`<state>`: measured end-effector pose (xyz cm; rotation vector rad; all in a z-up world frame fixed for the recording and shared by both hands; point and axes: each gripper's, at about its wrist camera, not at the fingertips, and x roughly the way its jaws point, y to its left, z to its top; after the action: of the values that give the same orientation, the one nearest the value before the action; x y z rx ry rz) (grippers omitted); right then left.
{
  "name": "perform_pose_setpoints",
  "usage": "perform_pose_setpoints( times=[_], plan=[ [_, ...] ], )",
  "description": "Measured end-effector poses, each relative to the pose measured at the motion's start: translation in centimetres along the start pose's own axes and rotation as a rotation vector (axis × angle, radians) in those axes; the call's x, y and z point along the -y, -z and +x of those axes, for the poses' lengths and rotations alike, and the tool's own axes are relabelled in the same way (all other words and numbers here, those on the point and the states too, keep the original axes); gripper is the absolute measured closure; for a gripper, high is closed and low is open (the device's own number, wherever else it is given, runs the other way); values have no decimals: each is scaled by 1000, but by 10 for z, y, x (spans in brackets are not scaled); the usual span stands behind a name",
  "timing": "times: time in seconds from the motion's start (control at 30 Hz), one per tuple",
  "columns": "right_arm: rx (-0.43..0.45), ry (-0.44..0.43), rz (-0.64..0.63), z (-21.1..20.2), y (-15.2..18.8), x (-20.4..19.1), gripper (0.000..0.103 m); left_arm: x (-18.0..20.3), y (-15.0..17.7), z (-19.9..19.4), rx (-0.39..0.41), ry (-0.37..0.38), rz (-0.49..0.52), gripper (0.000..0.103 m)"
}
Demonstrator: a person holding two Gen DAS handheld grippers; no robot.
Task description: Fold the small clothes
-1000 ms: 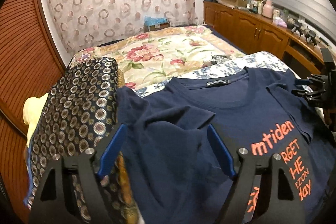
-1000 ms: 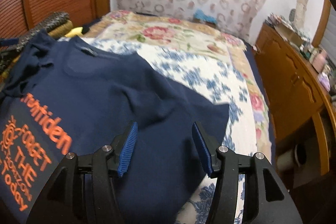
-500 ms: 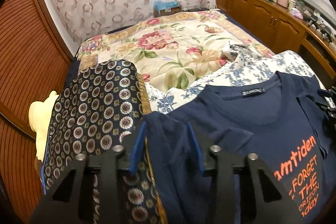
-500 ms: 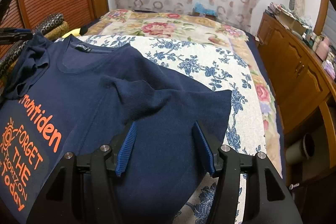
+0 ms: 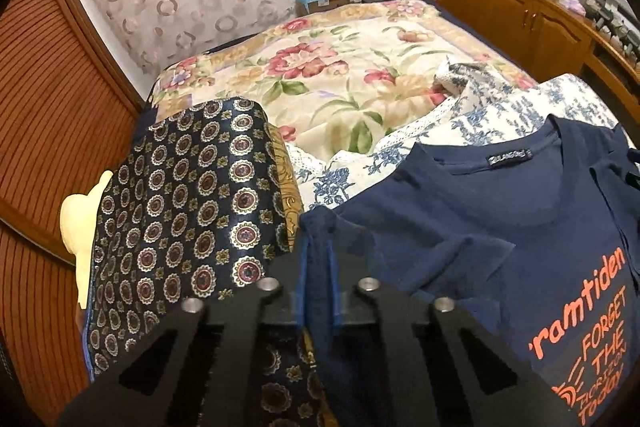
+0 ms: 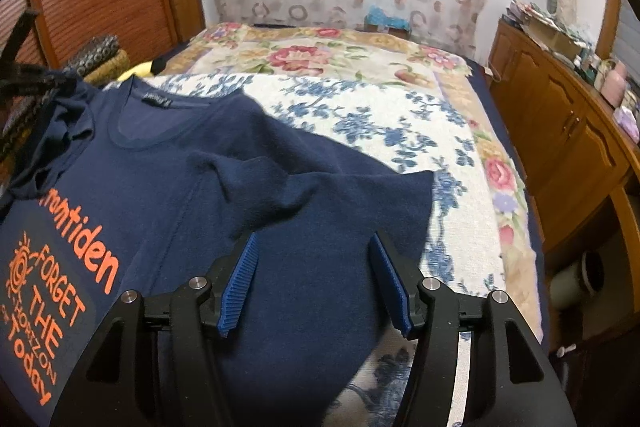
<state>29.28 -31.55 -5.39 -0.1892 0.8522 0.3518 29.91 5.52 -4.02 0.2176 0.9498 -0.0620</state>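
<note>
Navy cotton, soft and slightly rumpled, covers most of both views: a T-shirt [image 6: 168, 187] with orange block lettering lies face up on a blue-flowered white bedspread [image 6: 372, 115], collar toward the headboard end of the bed [image 5: 344, 75]. The left gripper [image 5: 318, 275] has its ribbed blue jaws pressed together on a bunched fold of the shirt's sleeve (the cloth stands up between them in a narrow ridge). Just beside it sits a glossy dark cushion [image 5: 188, 211] patterned with round medallions. The right gripper [image 6: 314, 283] holds its jaws wide apart, low over the opposite sleeve, which spreads flat with a straight hem. Wooden cabinets [image 6: 560, 123] line the far side.
</note>
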Motion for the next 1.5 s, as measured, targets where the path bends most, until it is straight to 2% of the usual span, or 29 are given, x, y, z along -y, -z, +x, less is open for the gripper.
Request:
perform_pose_setpoints(
  times=[0.23,0.37,0.6,0.67,0.73,0.8,0.97,1.0,1.07,1.17,1.3,1.5],
  plan=[
    [-18,26,51,2,-8,24,42,-2,1,-38,122,35,-28,99],
    [-37,47,46,10,-14,29,42,-3,2,-51,150,53,-36,99],
    [-49,18,52,20,-19,29,43,-4,8,-69,212,83,-65,99],
    [-41,-15,45,18,-20,28,62,-5,10,-81,246,94,-81,99],
    [-48,-49,38,16,-20,25,94,-7,12,-97,284,96,-90,99],
    [-33,-62,29,8,-20,21,99,-11,14,-112,323,94,-102,99],
    [147,-55,69,-48,-29,16,100,-27,20,-155,444,67,-157,99],
    [189,-48,76,-63,-31,15,100,-29,22,-162,455,58,-159,99],
    [242,-23,77,-85,-36,11,100,-26,22,-159,426,51,-134,99],
    [241,-4,46,-99,-37,1,100,-22,29,-154,395,57,-117,99],
    [241,-8,28,-113,-27,-11,100,-18,51,-163,407,76,-125,99],
    [271,-12,16,-146,-4,-26,100,-9,99,-184,419,86,-120,99]
  ],
)
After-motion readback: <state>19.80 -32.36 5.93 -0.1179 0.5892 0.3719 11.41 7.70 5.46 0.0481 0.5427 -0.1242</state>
